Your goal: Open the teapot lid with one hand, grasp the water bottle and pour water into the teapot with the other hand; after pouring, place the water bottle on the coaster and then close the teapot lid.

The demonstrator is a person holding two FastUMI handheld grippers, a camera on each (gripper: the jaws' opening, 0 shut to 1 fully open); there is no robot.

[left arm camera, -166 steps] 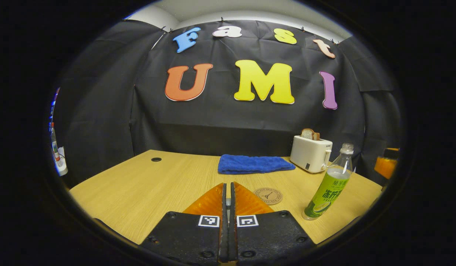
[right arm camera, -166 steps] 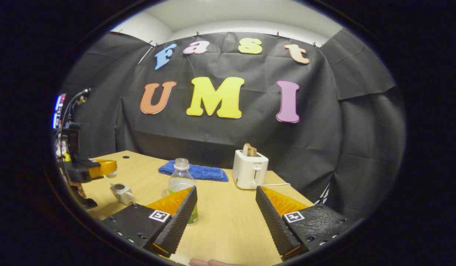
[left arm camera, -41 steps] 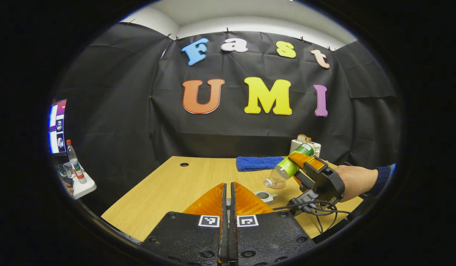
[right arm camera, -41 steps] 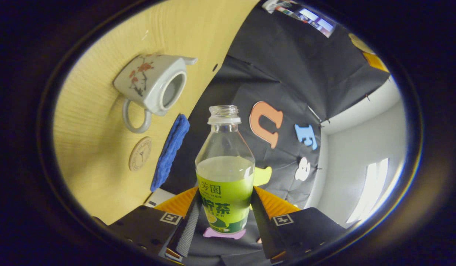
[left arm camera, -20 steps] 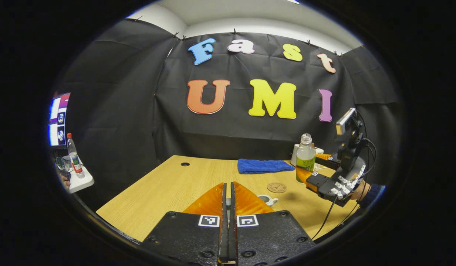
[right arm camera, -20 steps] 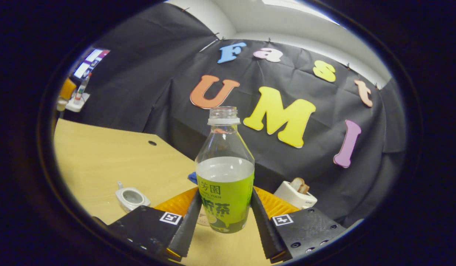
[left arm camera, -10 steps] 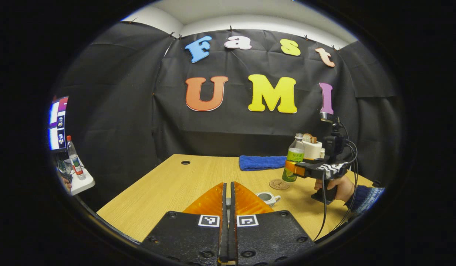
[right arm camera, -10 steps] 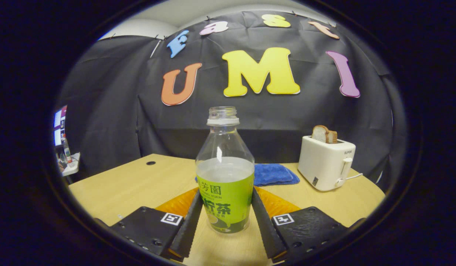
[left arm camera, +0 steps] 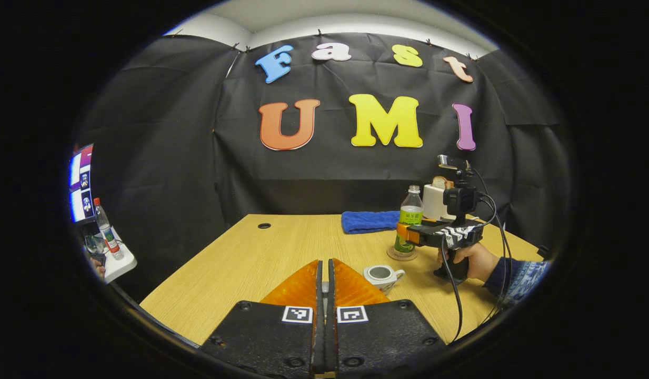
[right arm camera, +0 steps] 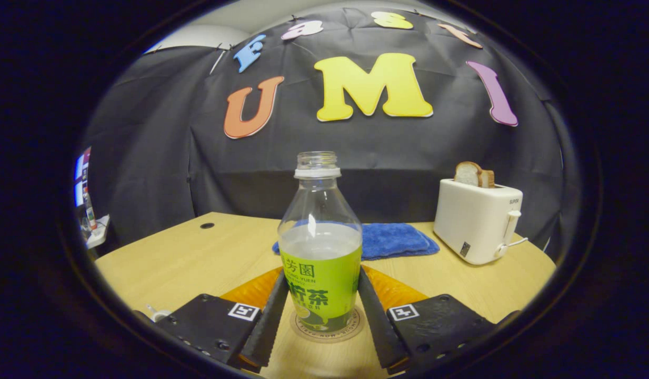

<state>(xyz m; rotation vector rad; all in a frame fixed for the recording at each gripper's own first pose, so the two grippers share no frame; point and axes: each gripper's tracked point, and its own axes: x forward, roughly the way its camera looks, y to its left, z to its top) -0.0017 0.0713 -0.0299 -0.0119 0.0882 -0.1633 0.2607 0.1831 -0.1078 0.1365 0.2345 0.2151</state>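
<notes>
A: What do you see in the left gripper view?

B: My left gripper [left arm camera: 324,295] has its two fingers pressed together at the bottom of the view. I take it the lid is pinched there, but I cannot see it. The teapot [left arm camera: 381,275] sits open on the tabletop [left arm camera: 261,258] just ahead, spout to the right. Farther off, my right gripper [left arm camera: 408,233] reaches in from the right, with my hand [left arm camera: 469,260] on its handle. It grips the water bottle [left arm camera: 408,227], which stands upright over the coaster [left arm camera: 401,255]. Behind are a blue towel [left arm camera: 369,221] and a toaster [left arm camera: 435,200].

A: And the right gripper view?

B: The right gripper [right arm camera: 318,310] clamps both fingers on the water bottle [right arm camera: 320,247] at the labelled lower body. Its base looks to rest on the coaster [right arm camera: 328,327]. The mouth is uncapped and it is about half full.

A: How will these things handle?

B: The bottle is thin plastic, light and easily squeezed, so I judge the low grip on the label is right; opening gently should stop it tipping. The teapot looks ceramic, hard, slick and breakable. I would set the lid down softly by its knob, straight over the opening.
</notes>
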